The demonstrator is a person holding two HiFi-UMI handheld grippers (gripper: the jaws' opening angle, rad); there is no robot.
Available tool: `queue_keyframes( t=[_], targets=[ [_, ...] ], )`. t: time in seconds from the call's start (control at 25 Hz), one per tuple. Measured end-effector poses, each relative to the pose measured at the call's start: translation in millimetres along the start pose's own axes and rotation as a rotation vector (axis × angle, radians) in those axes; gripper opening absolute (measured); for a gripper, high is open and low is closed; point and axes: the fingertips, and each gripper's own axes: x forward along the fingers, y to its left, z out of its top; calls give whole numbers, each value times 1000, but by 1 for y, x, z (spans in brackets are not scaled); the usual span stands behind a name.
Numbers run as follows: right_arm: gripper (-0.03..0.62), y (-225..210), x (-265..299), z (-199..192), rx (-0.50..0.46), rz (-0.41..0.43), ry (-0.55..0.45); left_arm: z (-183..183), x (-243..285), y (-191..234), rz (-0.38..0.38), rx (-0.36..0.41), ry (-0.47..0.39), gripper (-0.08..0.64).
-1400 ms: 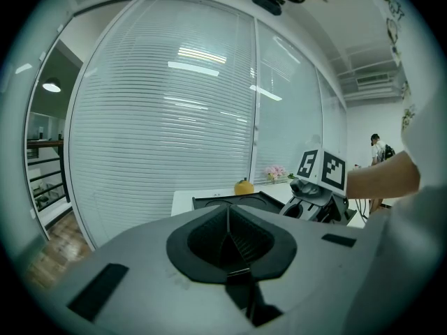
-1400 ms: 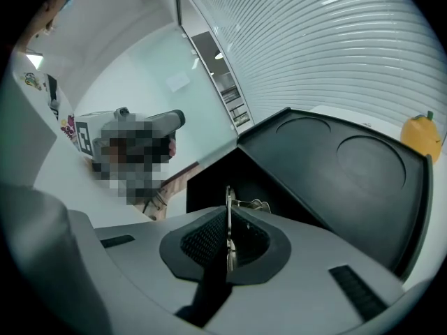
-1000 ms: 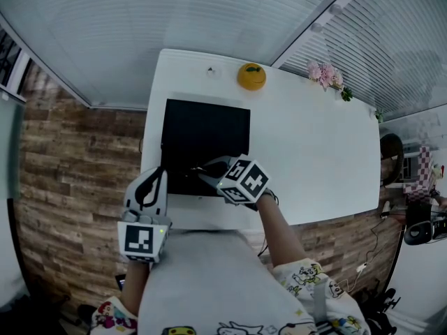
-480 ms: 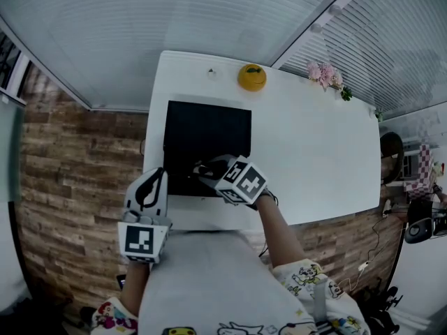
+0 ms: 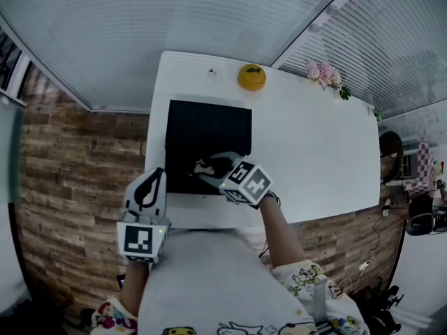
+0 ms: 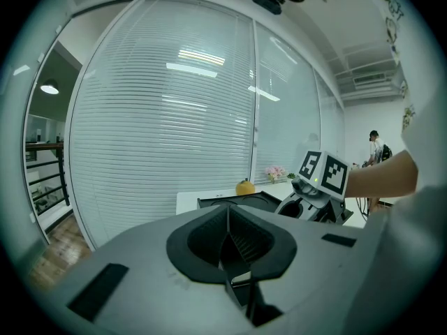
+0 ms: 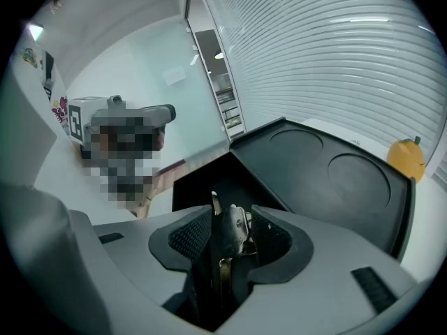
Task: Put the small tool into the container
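The container is a black tray (image 5: 208, 135) with round recesses (image 7: 328, 180) on the white table (image 5: 314, 152). My right gripper (image 5: 203, 167) hangs over the tray's near edge, pointing steeply down. Its jaws have just been opening and stand apart. A small metal tool (image 7: 236, 227) is upright between the pads (image 7: 187, 237) and leans toward the right one, with a gap on its left. My left gripper (image 5: 158, 179) waits at the table's near left edge, beside the tray. In the left gripper view its jaws (image 6: 227, 239) meet, with nothing between them.
An orange fruit (image 5: 251, 76) sits at the table's far edge behind the tray, and pink flowers (image 5: 325, 74) lie at the far right. Blinds and glass walls enclose the table. A person (image 6: 377, 145) stands far off in the left gripper view.
The right gripper's marker cube has tipped and slid slightly toward the right over the tray's near edge. The left gripper has not moved.
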Motion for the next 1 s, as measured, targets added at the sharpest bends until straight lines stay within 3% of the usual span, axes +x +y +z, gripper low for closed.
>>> queue_keyframes(
  t=[0.4, 1.0],
  targets=[
    [144, 7, -19, 18, -37, -45, -92, 5, -13, 2, 12, 6, -27, 12],
    [144, 21, -91, 49, -101, -189, -289, 27, -30, -11, 9, 54, -86, 12]
  ],
)
